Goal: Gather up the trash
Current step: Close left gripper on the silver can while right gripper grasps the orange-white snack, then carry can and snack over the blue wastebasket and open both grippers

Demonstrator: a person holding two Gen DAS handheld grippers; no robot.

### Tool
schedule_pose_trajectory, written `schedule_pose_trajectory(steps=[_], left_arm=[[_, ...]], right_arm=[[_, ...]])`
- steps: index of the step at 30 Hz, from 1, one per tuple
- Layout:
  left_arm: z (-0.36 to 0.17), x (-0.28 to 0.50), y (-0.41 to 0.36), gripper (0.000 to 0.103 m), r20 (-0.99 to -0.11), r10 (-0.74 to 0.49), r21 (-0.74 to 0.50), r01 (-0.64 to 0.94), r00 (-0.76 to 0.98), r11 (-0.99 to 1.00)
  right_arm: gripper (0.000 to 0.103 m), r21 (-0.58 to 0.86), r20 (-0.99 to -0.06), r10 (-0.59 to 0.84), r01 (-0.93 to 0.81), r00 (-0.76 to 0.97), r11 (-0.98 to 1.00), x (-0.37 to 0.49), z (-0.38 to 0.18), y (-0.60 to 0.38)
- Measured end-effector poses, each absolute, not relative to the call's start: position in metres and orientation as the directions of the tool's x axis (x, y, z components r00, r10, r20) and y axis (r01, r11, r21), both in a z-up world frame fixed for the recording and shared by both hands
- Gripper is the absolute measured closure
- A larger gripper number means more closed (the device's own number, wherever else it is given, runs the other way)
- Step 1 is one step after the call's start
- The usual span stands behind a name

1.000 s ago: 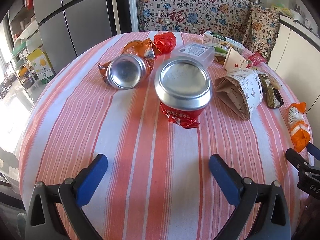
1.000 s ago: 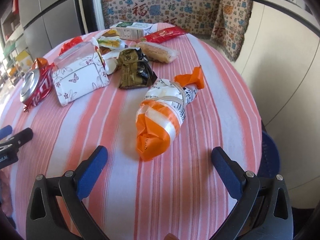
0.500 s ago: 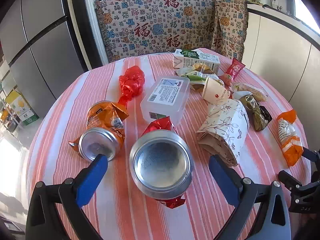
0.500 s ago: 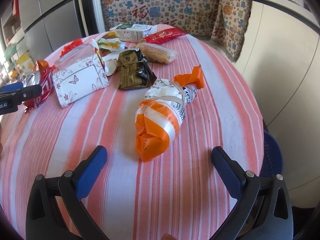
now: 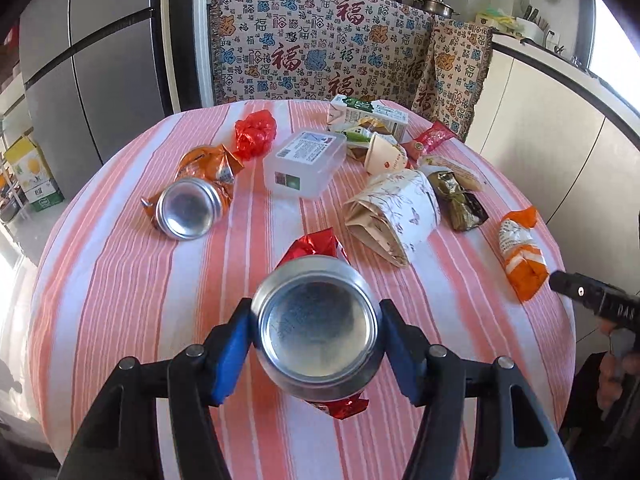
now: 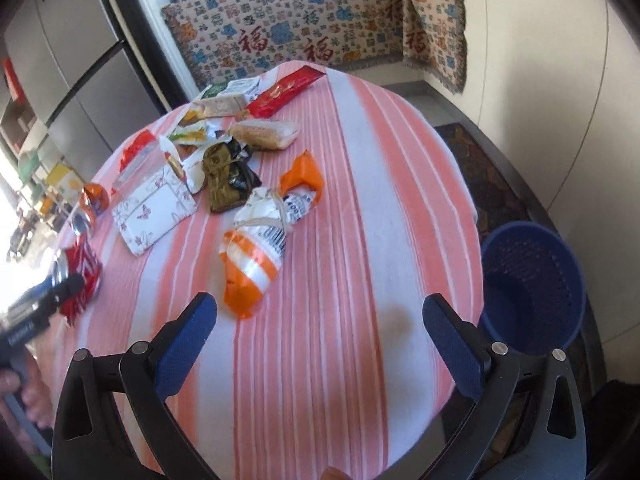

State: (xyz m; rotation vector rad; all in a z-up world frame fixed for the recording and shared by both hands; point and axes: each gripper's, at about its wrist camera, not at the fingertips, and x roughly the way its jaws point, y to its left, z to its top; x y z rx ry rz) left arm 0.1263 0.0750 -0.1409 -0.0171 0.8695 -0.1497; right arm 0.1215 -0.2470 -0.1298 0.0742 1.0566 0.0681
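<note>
My left gripper (image 5: 316,336) is shut on a crushed red can (image 5: 316,320), its silver base facing the camera, held just above the striped round table (image 5: 120,280). The can also shows in the right wrist view (image 6: 80,272) with the left gripper's tip on it. My right gripper (image 6: 320,320) is open and empty over the table's near edge. An orange and white snack bag (image 6: 256,256) lies just beyond its left finger. A blue waste basket (image 6: 532,284) stands on the floor to the right of the table.
On the table lie an orange can (image 5: 188,208), a red wrapper (image 5: 256,132), a clear plastic box (image 5: 304,160), a butterfly-print paper bag (image 5: 396,212), a paper cup (image 5: 386,156), a carton (image 5: 368,114) and a dark wrapper (image 5: 460,204). Patterned cloth hangs behind.
My left gripper moved in over the red can and closed on it. The right gripper lifted and turned right, bringing the blue basket into view.
</note>
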Motion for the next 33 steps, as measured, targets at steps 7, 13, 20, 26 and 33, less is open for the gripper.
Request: schedule_pose_trajectory(steps=[7, 13, 20, 26, 33], left_arm=[[-0.139, 0.111, 0.051, 0.040, -0.749, -0.145, -0.090, 0.118, 0.646, 0.989], [-0.136, 0.100, 0.056, 0.040, -0.740, -0.179, -0.139, 0.114, 0.649, 0.984], [-0.130, 0.096, 0.051, 0.040, -0.726, -0.210, -0.164, 0.132, 0.655, 0.978], [-0.126, 0.096, 0.033, 0.040, -0.723, -0.218, -0.156, 0.153, 0.655, 0.976], [-0.114, 0.098, 0.017, 0.040, -0.709, -0.236, -0.148, 0.187, 0.665, 0.971]], right_arm=[[0.002, 0.060, -0.911, 0.076, -0.053, 0.404, 0.997, 0.178, -0.140, -0.205], [0.061, 0.008, -0.923, 0.039, -0.082, 0.384, 0.997, 0.173, -0.149, -0.206], [0.061, 0.092, -0.896, 0.161, -0.181, 0.414, 0.979, 0.137, -0.119, -0.216], [0.061, 0.148, -0.884, 0.225, -0.212, 0.410, 0.966, 0.132, -0.117, -0.221], [0.061, 0.204, -0.863, 0.285, -0.227, 0.418, 0.952, 0.133, -0.112, -0.236]])
